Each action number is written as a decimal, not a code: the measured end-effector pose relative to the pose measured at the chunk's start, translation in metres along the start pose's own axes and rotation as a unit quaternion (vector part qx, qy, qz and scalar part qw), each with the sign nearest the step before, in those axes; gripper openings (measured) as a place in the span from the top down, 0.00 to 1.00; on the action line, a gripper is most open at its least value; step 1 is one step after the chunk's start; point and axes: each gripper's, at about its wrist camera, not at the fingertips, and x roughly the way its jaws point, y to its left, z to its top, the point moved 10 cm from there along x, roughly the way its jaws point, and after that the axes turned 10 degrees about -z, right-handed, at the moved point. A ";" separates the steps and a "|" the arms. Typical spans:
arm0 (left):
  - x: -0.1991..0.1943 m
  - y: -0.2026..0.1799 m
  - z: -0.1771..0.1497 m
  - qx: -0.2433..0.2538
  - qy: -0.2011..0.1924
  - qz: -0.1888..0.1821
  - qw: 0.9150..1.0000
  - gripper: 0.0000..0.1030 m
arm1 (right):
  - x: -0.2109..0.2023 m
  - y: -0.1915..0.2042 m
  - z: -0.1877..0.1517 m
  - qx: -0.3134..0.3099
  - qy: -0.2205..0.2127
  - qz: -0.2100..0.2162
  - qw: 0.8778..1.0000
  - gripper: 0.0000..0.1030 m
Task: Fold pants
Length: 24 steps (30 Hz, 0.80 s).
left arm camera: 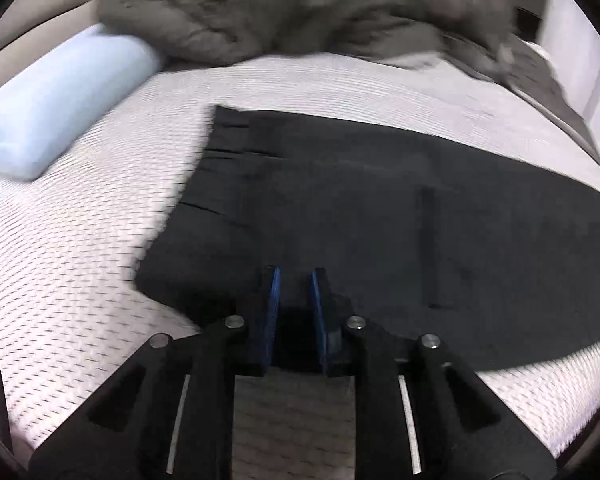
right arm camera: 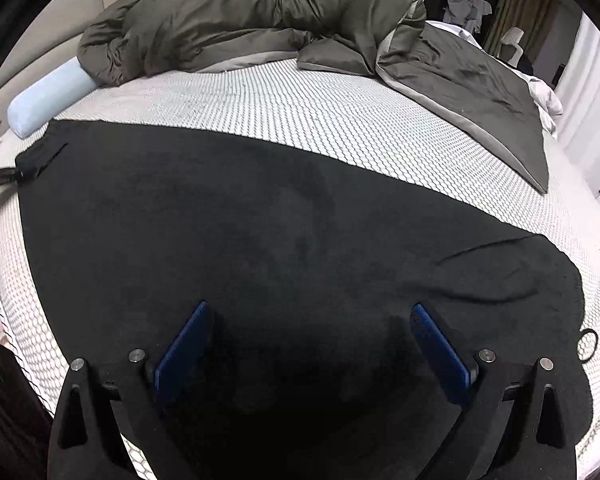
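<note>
So the pants (right arm camera: 260, 240) lie flat across the bed (right arm camera: 300, 112), looking folded lengthwise already with the cross folds left, I'd say, while the left hand-held gripper (left arm camera: 296, 276) sits nearly closed at their near edge, grip unclear, and the right hand-held gripper (right arm camera: 308, 312) hovers wide apart, empty.

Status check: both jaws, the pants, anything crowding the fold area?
Left gripper jaws shut on pants edge. Right gripper open above the pants. Pants flat on mattress. Duvet and bolster behind, apart from them.

Rumpled olive duvet (right arm camera: 260, 20) and pale-blue bolster pillow (right arm camera: 48, 96) on white honeycomb-patterned mattress (right arm camera: 300, 112)
</note>
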 end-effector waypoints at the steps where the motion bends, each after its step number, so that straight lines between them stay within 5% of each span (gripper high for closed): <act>1: 0.000 0.006 0.001 -0.011 0.001 -0.006 1.000 0.92 | 0.000 -0.003 -0.003 0.000 0.002 -0.002 1.000 0.02; 6: -0.017 -0.010 -0.009 -0.008 0.012 0.001 1.000 0.91 | 0.003 -0.024 -0.021 0.016 0.016 -0.016 1.000 0.02; 9: -0.031 -0.062 -0.015 0.011 0.008 -0.028 1.000 0.88 | -0.004 -0.034 -0.027 0.027 0.009 -0.018 0.999 0.02; 12: -0.041 -0.131 -0.014 0.039 -0.016 -0.078 0.996 0.59 | -0.012 -0.038 -0.030 0.058 0.000 -0.005 0.998 0.02; 14: -0.042 -0.187 -0.018 0.062 -0.030 -0.106 0.992 0.27 | -0.017 -0.030 -0.029 0.056 -0.007 0.008 0.998 0.02; 21: -0.007 -0.363 -0.063 0.191 0.021 -0.176 0.965 0.24 | -0.019 0.005 -0.027 0.003 -0.019 0.028 0.999 0.02; 24: 0.006 -0.407 -0.091 0.220 0.043 -0.188 0.956 0.24 | -0.010 0.018 -0.025 -0.010 -0.016 0.018 1.000 0.02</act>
